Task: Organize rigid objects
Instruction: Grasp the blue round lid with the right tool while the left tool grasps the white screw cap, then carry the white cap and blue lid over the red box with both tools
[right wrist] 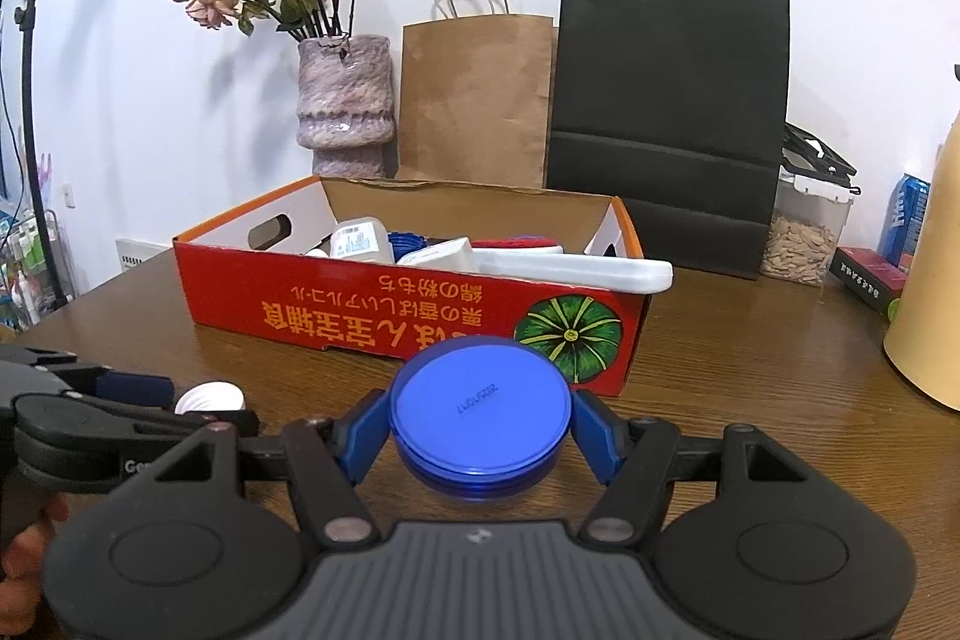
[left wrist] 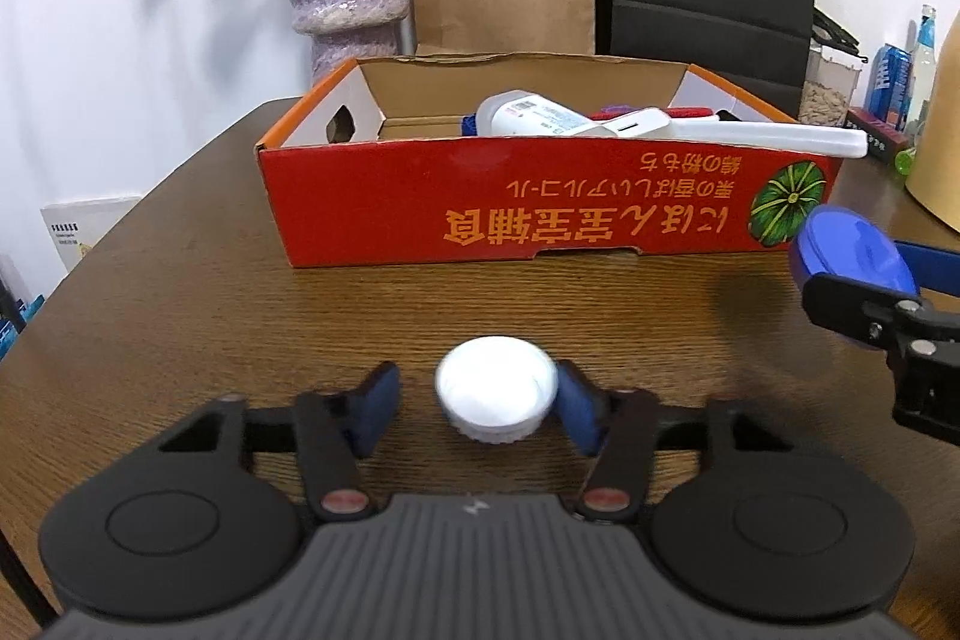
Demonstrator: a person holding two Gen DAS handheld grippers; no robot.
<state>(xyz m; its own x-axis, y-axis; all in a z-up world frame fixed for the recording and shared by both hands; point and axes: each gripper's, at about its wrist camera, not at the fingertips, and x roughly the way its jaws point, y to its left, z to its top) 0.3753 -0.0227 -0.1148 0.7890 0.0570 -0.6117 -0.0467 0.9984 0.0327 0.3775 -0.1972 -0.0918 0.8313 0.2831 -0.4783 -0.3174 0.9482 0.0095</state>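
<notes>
**Blue lid pinched, white cap between the other fingers**

Left wrist view: the white cap [left wrist: 493,396] sits on the wooden table [left wrist: 180,304] inside the left gripper [left wrist: 477,409]; the right pad touches it, the left pad stands clear, so nothing is clamped. The red box [left wrist: 540,202] lies beyond, its contents half hidden by the wall.

Right wrist view: the right gripper [right wrist: 480,427] pinches the blue lid [right wrist: 479,406] before the box; the cap is mostly hidden behind the left gripper's fingers
</notes>
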